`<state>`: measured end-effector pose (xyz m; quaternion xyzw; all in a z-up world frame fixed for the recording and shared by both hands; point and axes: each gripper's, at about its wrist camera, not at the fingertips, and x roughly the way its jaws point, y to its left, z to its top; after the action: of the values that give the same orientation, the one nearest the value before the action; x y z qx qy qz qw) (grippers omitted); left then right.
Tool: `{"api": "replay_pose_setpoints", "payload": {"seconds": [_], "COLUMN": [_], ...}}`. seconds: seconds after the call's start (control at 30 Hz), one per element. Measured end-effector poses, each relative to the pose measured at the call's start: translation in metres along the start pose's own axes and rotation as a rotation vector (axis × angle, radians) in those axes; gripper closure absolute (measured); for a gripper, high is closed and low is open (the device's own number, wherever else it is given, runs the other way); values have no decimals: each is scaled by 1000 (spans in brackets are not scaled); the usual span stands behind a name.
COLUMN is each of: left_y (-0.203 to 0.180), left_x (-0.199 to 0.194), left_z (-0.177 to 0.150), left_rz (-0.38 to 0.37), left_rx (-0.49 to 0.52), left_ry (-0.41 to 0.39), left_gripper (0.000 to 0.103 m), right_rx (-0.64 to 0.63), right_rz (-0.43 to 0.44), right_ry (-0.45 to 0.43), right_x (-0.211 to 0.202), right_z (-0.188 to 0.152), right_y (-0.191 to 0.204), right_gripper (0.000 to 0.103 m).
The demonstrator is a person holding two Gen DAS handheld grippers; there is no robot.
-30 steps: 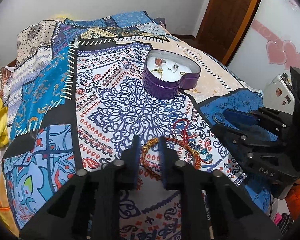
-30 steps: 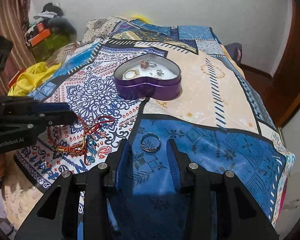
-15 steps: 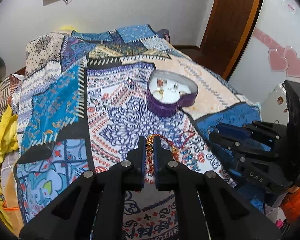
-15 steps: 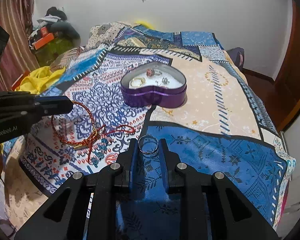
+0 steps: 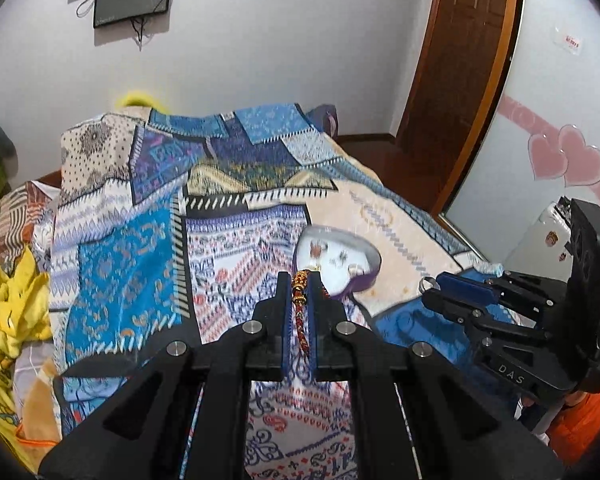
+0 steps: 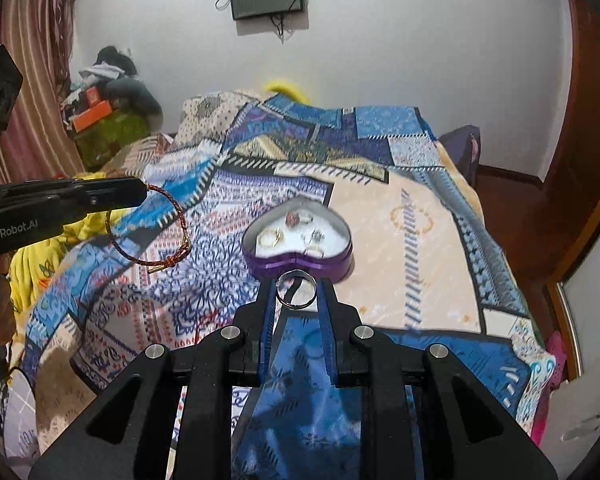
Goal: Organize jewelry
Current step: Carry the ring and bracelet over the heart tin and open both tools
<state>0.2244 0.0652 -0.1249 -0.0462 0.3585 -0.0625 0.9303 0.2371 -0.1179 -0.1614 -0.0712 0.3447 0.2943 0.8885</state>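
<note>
The job looks partly done: the purple heart-shaped tin (image 6: 298, 246) sits open on the patchwork bedspread (image 6: 404, 248) and already holds several small pieces on its white lining, among them a gold ring and a piece with a red stone, while two more items are off the bed and in transit. What seems left is to carry these two over the tin and let them go inside; whether any other jewelry lies on the bed cannot be told, since motion blur smears much of the cloth. The left hand-held gripper (image 5: 300, 280) is closed almost fully on the red-and-gold braided bracelet (image 6: 150, 232), pinching a beaded stretch of it between the blue pads; in the right wrist view the rest of the loop hangs free below the fingertips, above the bedspread and to the left of the tin. The right hand-held gripper (image 6: 297, 290) is closed to a narrow gap around a silver ring (image 6: 296, 290), which stands upright, clamped by its outer edges between the two fingers, just in front of the tin's near wall as that camera sees it. In the left wrist view the ring (image 5: 425, 285) shows at the right gripper's tip, near the tin (image 5: 340, 258).
</note>
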Motion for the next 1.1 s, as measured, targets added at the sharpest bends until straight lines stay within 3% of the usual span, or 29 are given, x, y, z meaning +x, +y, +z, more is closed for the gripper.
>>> {"api": "replay_pose_setpoints", "payload": {"seconds": [0.33, 0.63, 1.1], "left_y": [5, 11, 1], "left_x": [20, 51, 105], "left_z": [27, 37, 44], "left_rz": [-3, -34, -94], "left_rx": [-24, -61, -57], "left_ry": [-29, 0, 68], "left_gripper": [98, 97, 98], "right_rx": [24, 32, 54], "right_rz": [-9, -11, 51], "right_ry": [-46, -53, 43], "right_x": [6, 19, 65], "right_z": [25, 37, 40], "right_y": [-14, -26, -37], "right_gripper": [84, 84, 84]}}
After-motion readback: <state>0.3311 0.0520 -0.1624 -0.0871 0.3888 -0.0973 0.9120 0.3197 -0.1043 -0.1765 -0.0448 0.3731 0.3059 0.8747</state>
